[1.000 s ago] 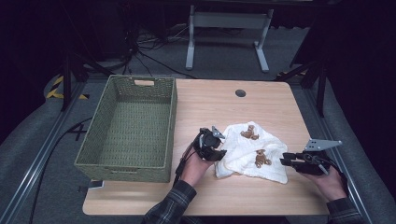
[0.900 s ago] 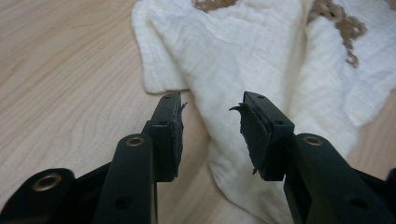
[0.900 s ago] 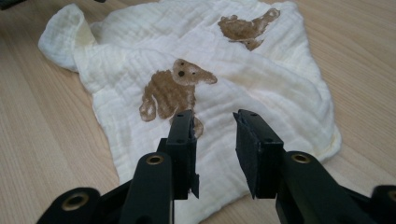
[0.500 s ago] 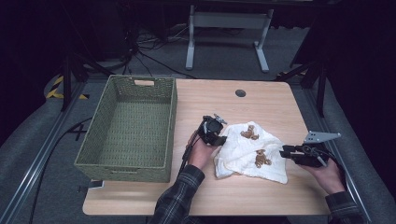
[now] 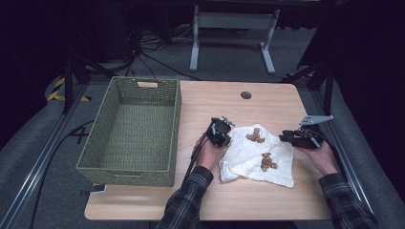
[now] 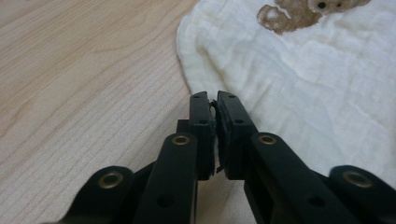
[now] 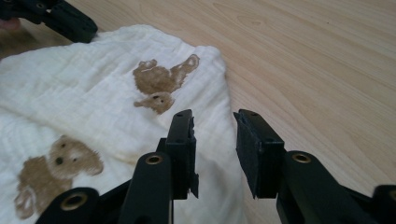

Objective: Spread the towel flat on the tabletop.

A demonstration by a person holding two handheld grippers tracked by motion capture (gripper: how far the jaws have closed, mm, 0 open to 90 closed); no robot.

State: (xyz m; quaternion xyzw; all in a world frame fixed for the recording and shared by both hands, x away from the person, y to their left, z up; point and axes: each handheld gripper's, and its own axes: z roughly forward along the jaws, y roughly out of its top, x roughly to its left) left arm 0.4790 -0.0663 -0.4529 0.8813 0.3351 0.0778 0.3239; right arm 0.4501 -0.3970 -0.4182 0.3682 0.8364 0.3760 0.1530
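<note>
A white cloth (image 5: pixel 258 155) printed with brown teddy bears lies crumpled on the wooden table (image 5: pixel 267 102), right of centre. My left gripper (image 5: pixel 223 130) sits at the cloth's left edge. In the left gripper view its jaws (image 6: pixel 214 100) are shut with nothing between them, low over the bare wood right beside the cloth (image 6: pixel 303 79). My right gripper (image 5: pixel 286 137) is at the cloth's right edge. Its jaws (image 7: pixel 212 119) stand open above the cloth's (image 7: pixel 93 88) border, holding nothing. The left gripper (image 7: pixel 60 18) also shows across the cloth in the right gripper view.
A large green woven basket (image 5: pixel 174 129) stands on the table's left half, with nothing in it. A small dark round cap (image 5: pixel 246 95) sits near the far edge. Bare wood lies behind and in front of the cloth.
The left gripper has moved away from the person along the cloth's left edge. The right gripper has moved inward and forward to the cloth's right edge.
</note>
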